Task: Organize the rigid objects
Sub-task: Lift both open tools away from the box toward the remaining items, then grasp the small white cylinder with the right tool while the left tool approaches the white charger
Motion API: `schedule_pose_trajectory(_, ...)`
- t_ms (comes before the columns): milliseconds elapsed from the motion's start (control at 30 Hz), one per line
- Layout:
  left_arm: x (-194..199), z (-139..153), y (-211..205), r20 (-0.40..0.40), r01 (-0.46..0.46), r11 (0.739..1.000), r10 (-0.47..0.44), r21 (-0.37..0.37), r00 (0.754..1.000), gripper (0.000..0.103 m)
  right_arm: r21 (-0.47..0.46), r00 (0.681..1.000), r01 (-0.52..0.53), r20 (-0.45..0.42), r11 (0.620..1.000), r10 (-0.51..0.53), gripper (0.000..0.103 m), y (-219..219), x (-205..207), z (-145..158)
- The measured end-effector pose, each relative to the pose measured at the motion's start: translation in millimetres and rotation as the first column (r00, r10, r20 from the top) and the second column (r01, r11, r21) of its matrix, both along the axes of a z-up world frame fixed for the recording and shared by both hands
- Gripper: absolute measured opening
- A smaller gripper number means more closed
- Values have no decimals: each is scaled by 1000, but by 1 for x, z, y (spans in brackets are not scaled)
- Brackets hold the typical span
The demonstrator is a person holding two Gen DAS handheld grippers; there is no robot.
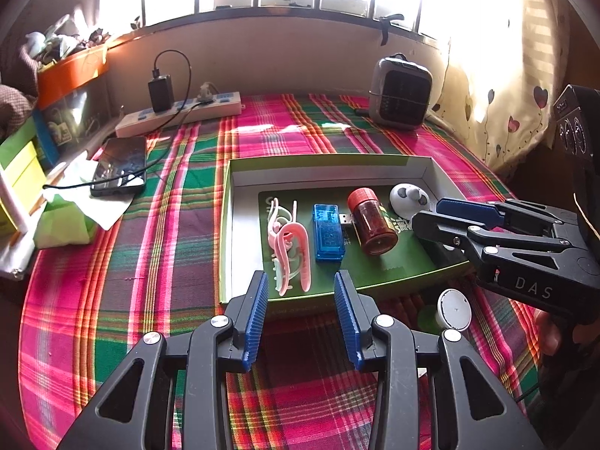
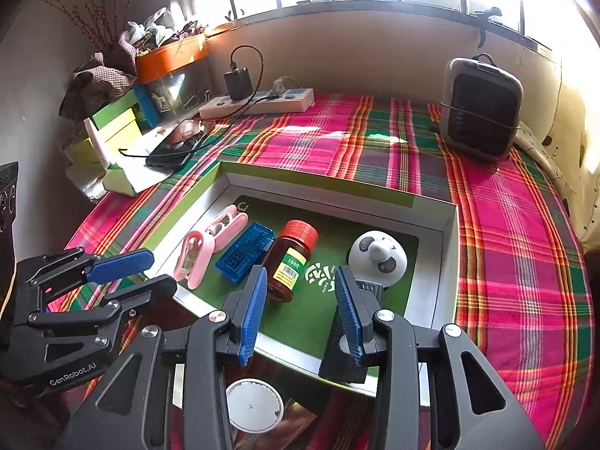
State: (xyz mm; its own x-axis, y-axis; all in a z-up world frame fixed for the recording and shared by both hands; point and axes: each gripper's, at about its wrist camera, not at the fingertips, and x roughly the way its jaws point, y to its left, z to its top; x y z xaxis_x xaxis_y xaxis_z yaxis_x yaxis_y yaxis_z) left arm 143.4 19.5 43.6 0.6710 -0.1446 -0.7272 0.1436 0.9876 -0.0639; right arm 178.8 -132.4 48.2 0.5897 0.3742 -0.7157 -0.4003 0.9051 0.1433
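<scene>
Both claws sit nearest, at the near edge of the box (image 1: 240,172): left gripper (image 1: 302,315) and right gripper (image 2: 300,311) each have jaws apart, nothing between the pads. Inside the box, in a row from its left wall: pink clips (image 1: 288,247), blue USB meter (image 1: 328,232), amber bottle (image 2: 288,262) lying on its side, panda toy (image 2: 377,253). Looks mostly done. Left over, I'd judge: white round lid (image 1: 453,309), on the cloth just outside the box's near edge.
</scene>
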Motion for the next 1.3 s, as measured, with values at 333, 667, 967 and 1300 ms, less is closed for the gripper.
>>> schedule_pose_trajectory(333,-19,9,8,27,-15,999,16,-36,1000,36,15,998,49,46,999,-49,39,-16,-32,11)
schedule_pose_trajectory(667,-38,8,18,30,-29,997,32,-77,999,36,18,990,134,31,991,-135,42,-36,-67,4)
schedule_pose_trajectory(967,-47,-6,20,-8,-22,995,22,-99,1000,36,13,993,120,-14,993,-120,43,-32,-94,-11)
schedule_pose_trajectory(1300,-52,-15,26,-32,-21,993,17,-117,999,36,-3,998,61,-12,998,-61,44,-7,-112,-20)
